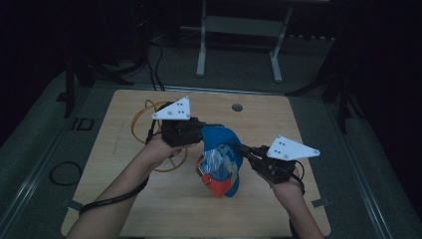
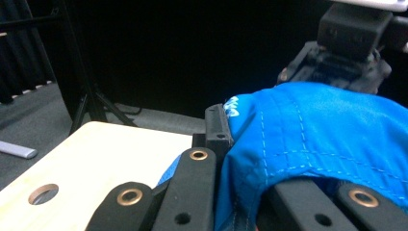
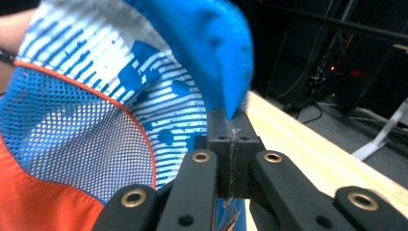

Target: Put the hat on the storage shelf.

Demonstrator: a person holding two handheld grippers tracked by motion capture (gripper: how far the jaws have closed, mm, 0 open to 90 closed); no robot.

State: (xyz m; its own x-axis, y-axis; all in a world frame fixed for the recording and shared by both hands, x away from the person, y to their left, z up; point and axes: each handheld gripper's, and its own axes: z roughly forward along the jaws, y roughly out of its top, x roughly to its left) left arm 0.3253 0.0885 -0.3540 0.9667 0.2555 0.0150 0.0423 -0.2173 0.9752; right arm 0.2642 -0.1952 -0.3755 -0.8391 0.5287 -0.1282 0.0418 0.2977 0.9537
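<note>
Both hand-held grippers clamped on cap

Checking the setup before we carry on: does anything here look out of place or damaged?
Nothing looks damaged or spilled. The blue cap is held up off the table between the left gripper and the right gripper, each shut on its fabric. A loose yellow cable loop lies on the table behind the left hand.

Dim room, grey floor, white metal stand beyond wooden table.

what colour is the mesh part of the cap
Blue mesh with an orange edge, clearest in the right gripper view.
</note>
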